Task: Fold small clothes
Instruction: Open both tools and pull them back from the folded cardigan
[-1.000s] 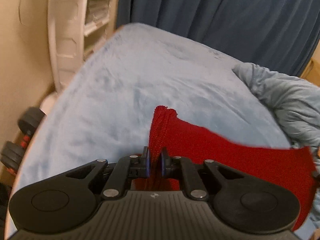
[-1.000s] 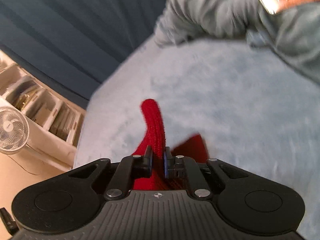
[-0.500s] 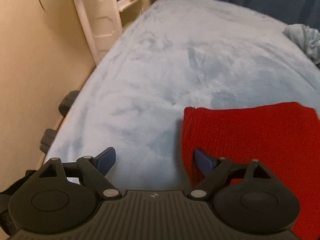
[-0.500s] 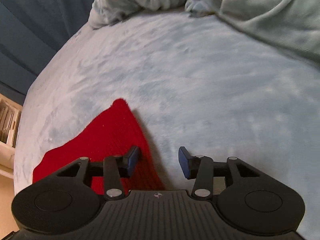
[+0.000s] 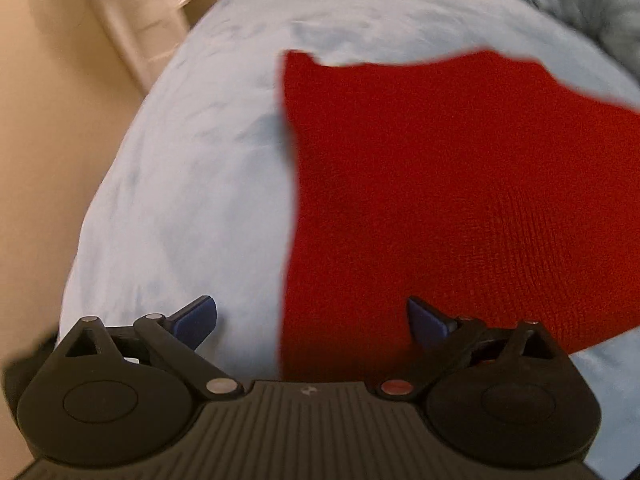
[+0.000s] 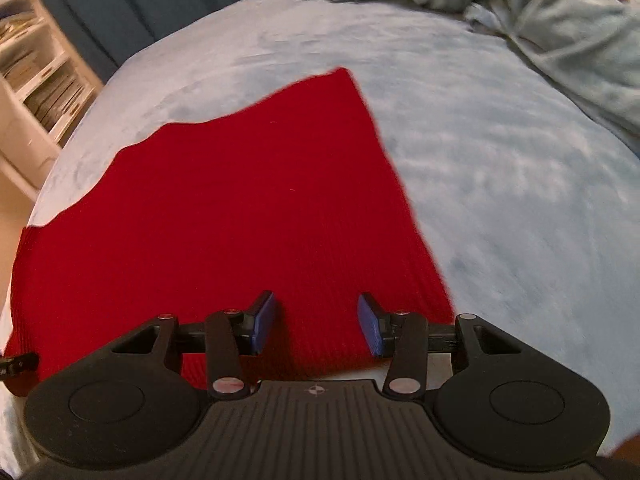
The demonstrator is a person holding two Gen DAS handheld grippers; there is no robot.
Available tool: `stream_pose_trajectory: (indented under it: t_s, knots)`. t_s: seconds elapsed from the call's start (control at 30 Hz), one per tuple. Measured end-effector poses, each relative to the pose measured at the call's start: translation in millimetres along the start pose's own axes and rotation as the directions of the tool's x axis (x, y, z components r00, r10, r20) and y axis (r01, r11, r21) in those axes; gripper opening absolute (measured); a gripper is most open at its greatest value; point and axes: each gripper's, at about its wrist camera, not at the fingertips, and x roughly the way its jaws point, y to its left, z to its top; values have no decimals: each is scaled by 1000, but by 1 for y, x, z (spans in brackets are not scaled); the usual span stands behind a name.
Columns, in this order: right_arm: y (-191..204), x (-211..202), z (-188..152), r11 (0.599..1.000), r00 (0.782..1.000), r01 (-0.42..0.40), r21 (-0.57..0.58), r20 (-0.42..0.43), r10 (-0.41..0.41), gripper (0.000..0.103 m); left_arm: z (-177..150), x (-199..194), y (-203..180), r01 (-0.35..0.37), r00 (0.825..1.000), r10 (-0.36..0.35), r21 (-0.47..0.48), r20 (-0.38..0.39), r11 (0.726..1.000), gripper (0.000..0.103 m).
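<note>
A red knit cloth (image 5: 460, 200) lies spread flat on the pale blue blanket (image 5: 200, 160). My left gripper (image 5: 310, 314) hovers over the cloth's near left edge with its jaws opening wide. That edge runs between the blue pads (image 5: 196, 316), which do not touch it. In the right wrist view the same red cloth (image 6: 240, 208) fills the left and middle. My right gripper (image 6: 316, 308) stands partly open above the cloth's near right part, and its pads (image 6: 370, 324) press on nothing.
A crumpled grey-blue duvet (image 6: 540, 20) is heaped at the far right of the bed. A white shelf unit (image 6: 36, 92) and a dark blue curtain (image 6: 140, 0) stand beyond the bed's left side. A beige wall (image 5: 52, 100) borders the bed's left edge.
Both grippers were shut on the lifted red cloth; they have opened, let it go and sunk toward the bed. The cloth now lies flat on the blanket.
</note>
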Motion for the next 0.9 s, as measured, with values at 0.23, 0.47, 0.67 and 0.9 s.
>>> stream_pose_trajectory:
  t_s: [0.23, 0.47, 0.67, 0.9]
  knots:
    - [-12, -85, -13, 997, 997, -37, 71, 72, 32, 62, -27, -71, 25, -58, 996, 60, -33, 72, 998, 102]
    - [52, -182, -57, 996, 959, 65, -63, 279, -44, 89, -74, -172, -5, 2, 992, 8, -86, 122, 996, 103]
    - [77, -214, -94, 991, 967, 38, -131, 256, -3, 89, -106, -207, -43, 69, 987, -60, -58, 151, 996, 103]
    - [86, -238, -120, 985, 967, 10, -173, 252, 35, 89, -123, -220, -50, 53, 986, -46, -39, 161, 998, 103]
